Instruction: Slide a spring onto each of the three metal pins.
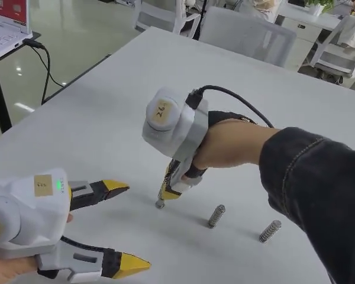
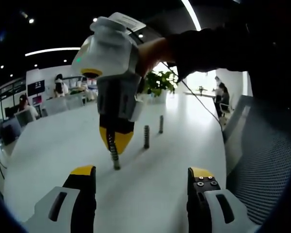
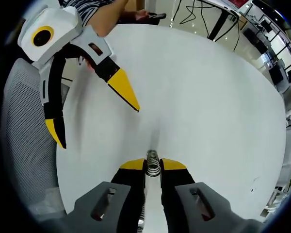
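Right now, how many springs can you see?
3. One spring stands upright on the white table, a second spring stands beside it, and the third spring is pinched in the right gripper's fingers. None looks hidden.

White table (image 1: 106, 118); grey mesh chairs (image 1: 248, 35); glossy floor (image 1: 77, 29).

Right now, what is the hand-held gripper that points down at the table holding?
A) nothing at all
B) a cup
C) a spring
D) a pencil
C: the right hand-held gripper is shut on a spring, whose metal coils poke out between its yellow tips.
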Demonstrator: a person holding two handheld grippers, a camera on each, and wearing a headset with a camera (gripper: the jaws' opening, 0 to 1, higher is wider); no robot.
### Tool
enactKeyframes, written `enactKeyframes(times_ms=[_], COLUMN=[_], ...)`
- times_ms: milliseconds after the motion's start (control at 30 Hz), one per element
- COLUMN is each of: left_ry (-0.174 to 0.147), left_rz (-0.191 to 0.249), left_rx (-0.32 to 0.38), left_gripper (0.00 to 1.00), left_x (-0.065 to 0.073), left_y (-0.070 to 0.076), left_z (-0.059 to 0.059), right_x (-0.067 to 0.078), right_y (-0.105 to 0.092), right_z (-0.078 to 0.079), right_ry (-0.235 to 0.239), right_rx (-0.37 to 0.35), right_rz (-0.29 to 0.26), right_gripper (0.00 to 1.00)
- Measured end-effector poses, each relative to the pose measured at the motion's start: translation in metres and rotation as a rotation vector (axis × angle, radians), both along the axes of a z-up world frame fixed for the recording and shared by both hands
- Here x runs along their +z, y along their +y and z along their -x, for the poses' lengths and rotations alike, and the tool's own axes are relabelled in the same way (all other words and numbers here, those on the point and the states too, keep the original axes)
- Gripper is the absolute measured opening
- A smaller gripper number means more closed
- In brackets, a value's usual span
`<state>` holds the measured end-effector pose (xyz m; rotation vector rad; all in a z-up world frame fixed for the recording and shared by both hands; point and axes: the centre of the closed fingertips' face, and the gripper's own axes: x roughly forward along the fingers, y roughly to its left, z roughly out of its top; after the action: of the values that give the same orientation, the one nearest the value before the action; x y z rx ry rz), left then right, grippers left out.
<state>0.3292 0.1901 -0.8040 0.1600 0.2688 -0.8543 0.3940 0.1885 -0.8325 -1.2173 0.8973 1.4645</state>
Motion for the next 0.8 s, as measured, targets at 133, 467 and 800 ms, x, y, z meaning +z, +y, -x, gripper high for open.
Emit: enactKeyframes(times_ms=[133,467,800], left_ry=[0.001,0.005,0.009], left_rz=[0.001,0.000,0.001], left_rx=[0.002,0.004,0.007], left_gripper=[0.73,0.72,0.72], left_x=[-0.001,-0.004,-0.005], left_y=[0.001,0.002,0.003], left_z=[0.000,-0.001,-0.001], right_x=[-0.004,-0.015,-0.022], right_y=[0.001,-0.002,-0.006], right_z=[0.000,0.001,0.007], right_ry=[0.000,0.015,0.034], right_rx=[-0.002,-0.011,-0.011], right_rz=[0.006,0.025,0.040], right_gripper=[0.09,0.09,0.09])
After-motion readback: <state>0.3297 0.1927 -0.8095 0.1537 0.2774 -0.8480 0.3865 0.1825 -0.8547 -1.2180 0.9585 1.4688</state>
